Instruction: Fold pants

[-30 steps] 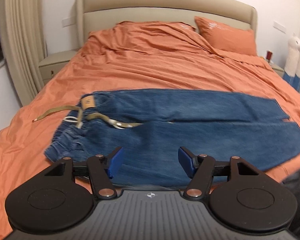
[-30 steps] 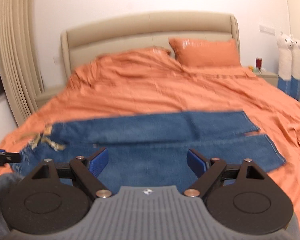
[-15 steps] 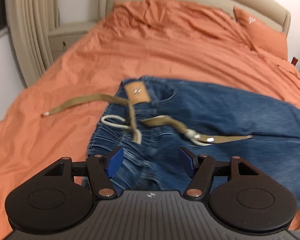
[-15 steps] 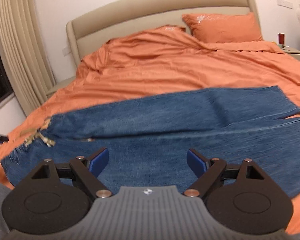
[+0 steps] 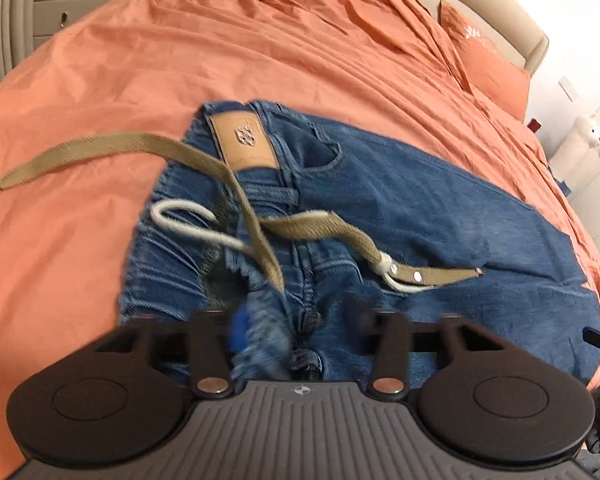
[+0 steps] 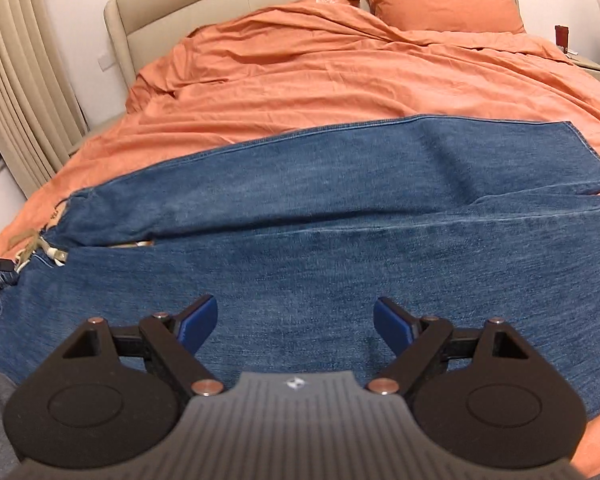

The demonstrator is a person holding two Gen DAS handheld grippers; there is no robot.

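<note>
A bed with a rumpled orange cover fills a pale bedroom, and a pair of blue jeans lies flat across its near half, legs side by side and waistband at the left end. The left claw, fingers apart and blurred, hovers low over the bunched waistband, just below a loose tan belt and white drawstring, while the right claw, also spread and empty, hangs over the nearer leg. The belt or drawstring could snag the left claw's fingers and trail out of the fold, and pinching only the top layer would drag the jeans crooked.
</note>
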